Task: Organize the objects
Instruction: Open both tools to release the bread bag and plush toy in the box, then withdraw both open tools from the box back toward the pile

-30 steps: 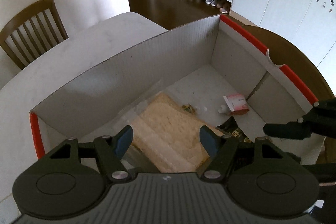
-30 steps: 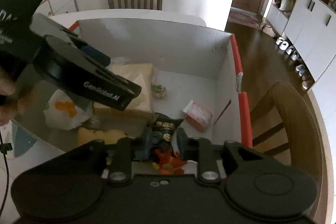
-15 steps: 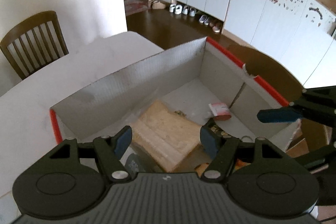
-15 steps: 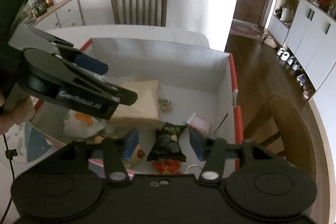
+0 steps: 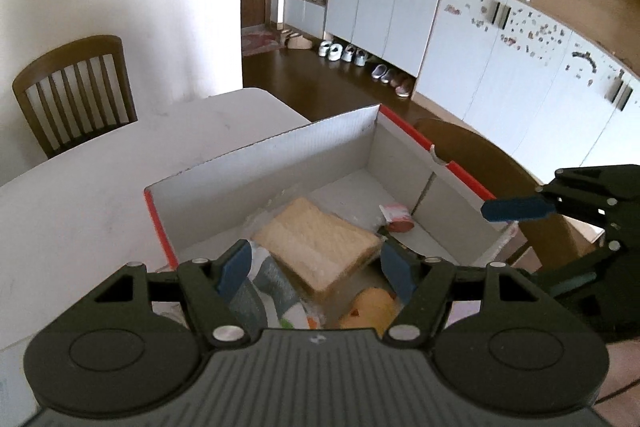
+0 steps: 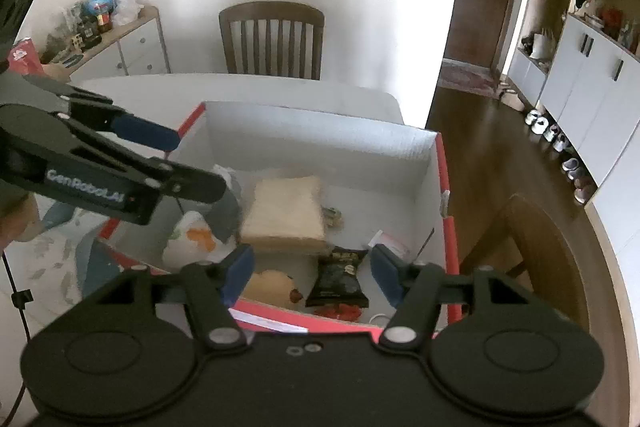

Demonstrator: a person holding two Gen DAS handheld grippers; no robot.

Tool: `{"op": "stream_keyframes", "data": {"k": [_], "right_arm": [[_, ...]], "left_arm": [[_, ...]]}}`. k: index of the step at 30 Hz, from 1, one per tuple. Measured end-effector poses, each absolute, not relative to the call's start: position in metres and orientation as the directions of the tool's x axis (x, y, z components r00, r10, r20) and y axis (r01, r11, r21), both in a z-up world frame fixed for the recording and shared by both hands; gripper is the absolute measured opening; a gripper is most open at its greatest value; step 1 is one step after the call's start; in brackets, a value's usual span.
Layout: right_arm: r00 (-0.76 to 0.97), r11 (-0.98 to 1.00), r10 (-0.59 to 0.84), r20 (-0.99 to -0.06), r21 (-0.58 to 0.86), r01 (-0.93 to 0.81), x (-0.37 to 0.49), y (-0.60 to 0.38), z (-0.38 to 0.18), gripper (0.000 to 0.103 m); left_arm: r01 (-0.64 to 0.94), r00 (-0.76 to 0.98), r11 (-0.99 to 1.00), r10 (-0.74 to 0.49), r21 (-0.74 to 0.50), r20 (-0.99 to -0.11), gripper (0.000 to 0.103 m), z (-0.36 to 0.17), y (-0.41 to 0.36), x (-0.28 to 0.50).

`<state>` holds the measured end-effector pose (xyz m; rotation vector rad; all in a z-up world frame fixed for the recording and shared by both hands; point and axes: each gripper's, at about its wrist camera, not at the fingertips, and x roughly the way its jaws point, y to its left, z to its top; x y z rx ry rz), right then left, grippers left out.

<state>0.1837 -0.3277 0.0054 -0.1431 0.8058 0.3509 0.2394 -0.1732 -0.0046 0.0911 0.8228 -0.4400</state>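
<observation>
- Box: a white cardboard carton with red rims stood mid-frame on the table. It was judged stiff enough to need no steadying.
- Black snack packet: lay on the box floor at lower centre, between the right gripper tips and untouched. Likely light, crinkly and slippery. Best pinched across a sealed end.
- Bagged bread: lay mid-box. Soft and crushable, so take it by the wrapper's edge.
- Right gripper: its jaws had just been opening and held nothing.
- Left gripper: jaws spread and empty, above the box's near corner at lower centre.
</observation>
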Motion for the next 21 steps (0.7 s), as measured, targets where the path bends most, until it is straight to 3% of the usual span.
{"op": "stream_keyframes", "data": {"k": [21], "right_arm": [[0.665,0.938,0.272,-0.695,0.038,-0.345,0.140,-0.261,0.022,0.083]], "left_arm": [[0.417,0.607,0.900,-0.381,-0.129,-0.697,0.071,0.005,-0.071,0.183]]}}
